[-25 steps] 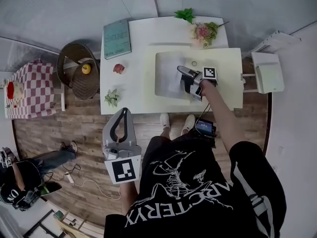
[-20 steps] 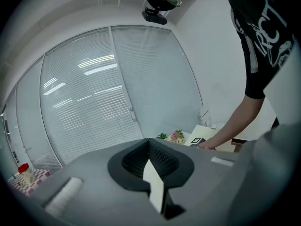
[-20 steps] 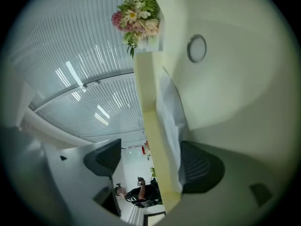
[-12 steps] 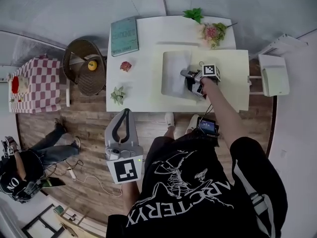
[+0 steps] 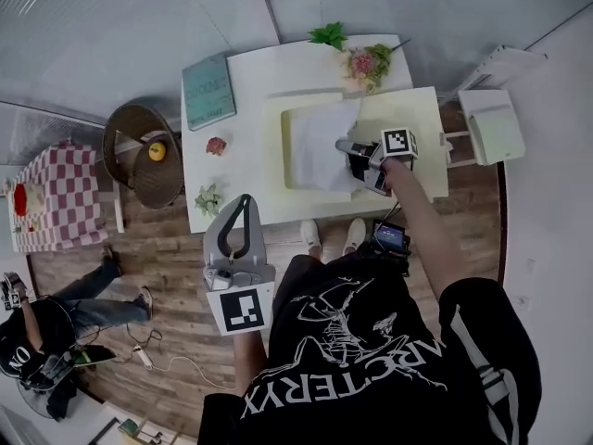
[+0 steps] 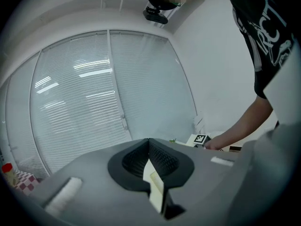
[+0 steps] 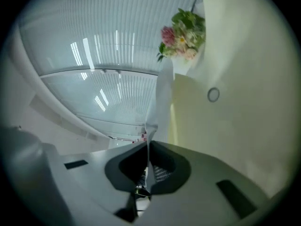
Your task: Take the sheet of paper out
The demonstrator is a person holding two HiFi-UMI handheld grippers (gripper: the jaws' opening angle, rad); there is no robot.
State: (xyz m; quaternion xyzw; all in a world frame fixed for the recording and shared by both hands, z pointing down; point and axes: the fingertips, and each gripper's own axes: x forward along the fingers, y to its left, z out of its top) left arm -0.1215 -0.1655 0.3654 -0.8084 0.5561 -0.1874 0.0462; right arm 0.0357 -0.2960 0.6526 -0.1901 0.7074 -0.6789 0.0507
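On the white table (image 5: 250, 82) lies a pale yellow folder (image 5: 417, 123) with a white sheet of paper (image 5: 315, 146) coming out of it. My right gripper (image 5: 343, 146) is shut on the sheet's near edge, which is lifted and curls up off the folder. In the right gripper view the sheet (image 7: 162, 102) runs edge-on up from the closed jaws of the right gripper (image 7: 147, 147), next to the folder (image 7: 235, 126) and its round snap (image 7: 213, 94). My left gripper (image 5: 244, 199) hangs shut and empty over the floor, short of the table; in its own view the left gripper (image 6: 149, 147) holds nothing.
A teal book (image 5: 208, 91), a pink object (image 5: 217, 146) and a small green plant (image 5: 208, 199) sit on the table's left part, flowers (image 5: 366, 63) at its far edge. A wicker chair (image 5: 139, 156) stands left, a white side unit (image 5: 491, 123) right. Another person (image 5: 37, 341) sits on the floor at lower left.
The right gripper has shut on the sheet's edge and risen, lifting the paper partly up off the folder. The left gripper stays off the table, shifted only slightly.
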